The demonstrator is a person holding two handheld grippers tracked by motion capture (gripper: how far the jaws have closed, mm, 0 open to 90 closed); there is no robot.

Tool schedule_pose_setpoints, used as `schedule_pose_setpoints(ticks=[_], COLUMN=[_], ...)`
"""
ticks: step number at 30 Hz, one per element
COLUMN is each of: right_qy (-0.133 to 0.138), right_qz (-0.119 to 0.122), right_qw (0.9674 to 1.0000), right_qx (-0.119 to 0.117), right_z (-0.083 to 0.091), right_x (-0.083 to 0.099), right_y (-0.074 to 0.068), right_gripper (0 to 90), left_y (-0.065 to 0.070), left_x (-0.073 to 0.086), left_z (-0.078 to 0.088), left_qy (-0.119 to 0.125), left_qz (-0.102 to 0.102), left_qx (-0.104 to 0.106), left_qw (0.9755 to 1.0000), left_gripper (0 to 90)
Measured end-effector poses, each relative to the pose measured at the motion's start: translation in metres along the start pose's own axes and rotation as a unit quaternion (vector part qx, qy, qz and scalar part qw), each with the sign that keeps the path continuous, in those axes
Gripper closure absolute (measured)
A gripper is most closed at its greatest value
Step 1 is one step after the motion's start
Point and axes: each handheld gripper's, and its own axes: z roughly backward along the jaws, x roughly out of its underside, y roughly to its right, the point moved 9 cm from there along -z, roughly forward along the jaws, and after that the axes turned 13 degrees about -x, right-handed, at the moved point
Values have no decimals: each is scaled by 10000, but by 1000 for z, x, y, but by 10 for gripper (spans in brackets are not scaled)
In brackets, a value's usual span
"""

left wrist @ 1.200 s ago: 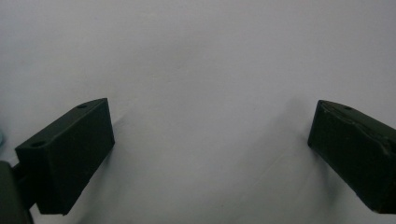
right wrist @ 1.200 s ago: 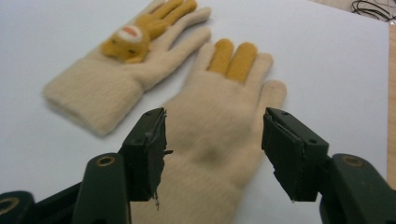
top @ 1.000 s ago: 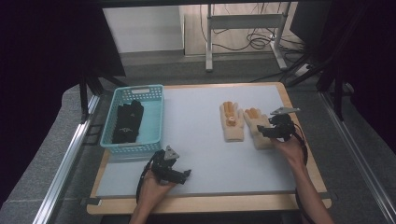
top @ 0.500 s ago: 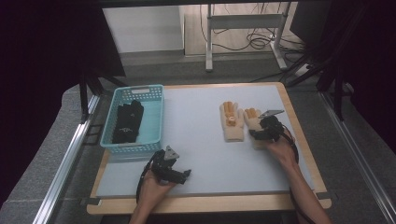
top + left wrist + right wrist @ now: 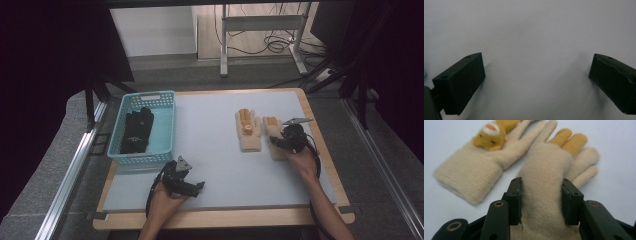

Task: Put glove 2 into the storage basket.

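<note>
Basket [image 5: 165,100] of blue plastic lattice held black gloves [image 5: 136,131] at the bench's [image 5: 210,150] left. Near it the left claw [image 5: 186,186] rested released, empty. Right of centre lay two cream knit gloves; the right claw [image 5: 541,195] straddled the right glove [image 5: 549,170] at its palm, jaws touching both sides, seemingly closing. Soft, light wool should bunch; pinch mid-palm.

Metal stand [image 5: 260,30] with tangled cables [image 5: 270,42] on the floor past the table's [image 5: 210,200] far edge, plus a rail [image 5: 70,180] running down the left side.
</note>
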Motion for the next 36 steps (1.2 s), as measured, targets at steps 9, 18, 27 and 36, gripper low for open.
schedule_pose_setpoints(ticks=[9,18,27,36], right_qy=[435,585,295,-63], right_qz=[250,642,1068,985], right_qw=[9983,9924,9875,9865], right_qx=[-308,-876,-1123,-1310], right_z=[33,38,1,-41], right_x=[-20,-38,-36,-6], right_y=[-38,-103,-159,-179], right_gripper=[565,557,553,481], left_y=[0,0,0,0], left_x=[0,0,0,0], left_z=[0,0,0,0], left_qy=[-7,-2,4,-3], left_qz=[-7,-14,-8,-17], left_qx=[-3,-6,-10,-7], left_qw=[10000,10000,10000,10000], left_gripper=[7,7,7,7])
